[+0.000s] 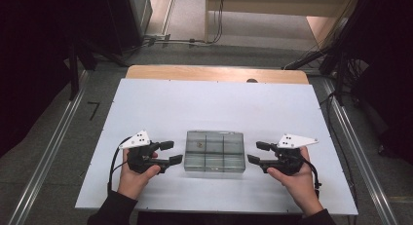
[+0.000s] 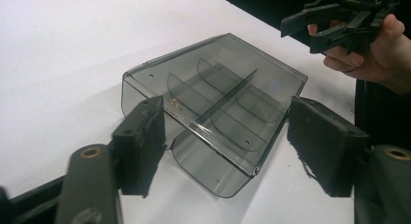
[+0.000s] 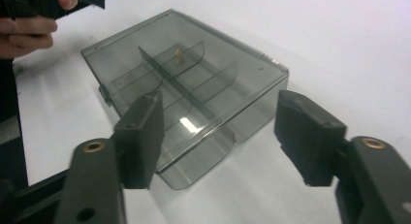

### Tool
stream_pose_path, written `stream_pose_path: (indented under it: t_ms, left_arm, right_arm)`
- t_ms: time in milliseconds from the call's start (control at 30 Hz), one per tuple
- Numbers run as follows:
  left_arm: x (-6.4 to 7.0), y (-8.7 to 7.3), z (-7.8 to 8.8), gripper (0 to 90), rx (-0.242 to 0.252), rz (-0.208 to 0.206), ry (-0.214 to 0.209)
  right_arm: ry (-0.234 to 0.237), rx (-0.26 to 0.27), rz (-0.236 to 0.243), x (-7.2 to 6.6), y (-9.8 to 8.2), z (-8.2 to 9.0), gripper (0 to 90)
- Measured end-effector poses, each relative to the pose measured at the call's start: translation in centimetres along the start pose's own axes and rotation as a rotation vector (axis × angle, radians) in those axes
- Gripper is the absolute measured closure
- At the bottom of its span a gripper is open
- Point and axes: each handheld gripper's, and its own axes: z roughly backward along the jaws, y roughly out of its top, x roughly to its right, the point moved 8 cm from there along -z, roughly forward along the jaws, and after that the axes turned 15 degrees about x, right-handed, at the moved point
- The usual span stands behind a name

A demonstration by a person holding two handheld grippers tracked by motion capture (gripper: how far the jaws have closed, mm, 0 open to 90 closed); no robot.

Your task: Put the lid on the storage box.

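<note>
A smoky see-through compartment box [image 1: 214,151] lies flat on the white tabletop [image 1: 146,113] with its lid down. A small brass piece [image 1: 199,145] sits in its far-left compartment. Just left of the box, my left gripper [image 1: 173,152] is open with nothing between its pads. Level with it on the right side, my right gripper [image 1: 256,152] is open and empty too. In the left gripper view the box [image 2: 213,107] lies beyond my spread jaws, with the right gripper [image 2: 334,20] farther off. The right gripper view shows the box [image 3: 194,83] and brass piece [image 3: 178,54] past my open jaws.
A wooden strip [image 1: 214,73] runs along the table's far edge. Metal floor rails [image 1: 53,147] flank both sides of the table, and cables [image 1: 195,41] trail on the floor behind. The person's hands hold the grippers near the front edge.
</note>
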Motion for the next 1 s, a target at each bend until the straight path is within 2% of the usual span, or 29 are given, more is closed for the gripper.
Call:
stream_pose_path:
  t_ms: [100, 233, 333, 500, 567, 1000]
  left_arm:
    - [-0.1, 0.3, 0.1, 21.0, 0.025, -0.002, 0.012]
    - [-0.2, 0.6, 0.5, 13.9, 0.049, -0.005, 0.005]
    - [-0.2, 0.7, 0.8, 8.3, 0.062, -0.026, 0.003]
    - [-0.4, 0.9, 1.2, 2.6, 0.078, -0.043, 0.012]
    - [-0.5, 1.0, 1.3, 2.5, 0.084, -0.049, 0.021]
    - [-1.3, 1.0, 2.8, 0.2, 0.098, -0.072, 0.066]
  right_arm:
    - [-0.012, 0.023, -0.005, 0.3, 0.4, 0.4, 25.9]
    - [-0.022, 0.045, -0.011, 0.8, 0.8, 0.9, 21.6]
    - [-0.035, 0.056, -0.012, 1.1, 0.9, 1.3, 17.4]
    - [-0.018, 0.076, -0.016, 1.4, 1.1, 1.8, 11.1]
    - [-0.022, 0.084, -0.015, 1.5, 1.2, 2.1, 8.2]
    - [-0.066, 0.124, -0.015, 2.8, 0.9, 4.0, 7.3]
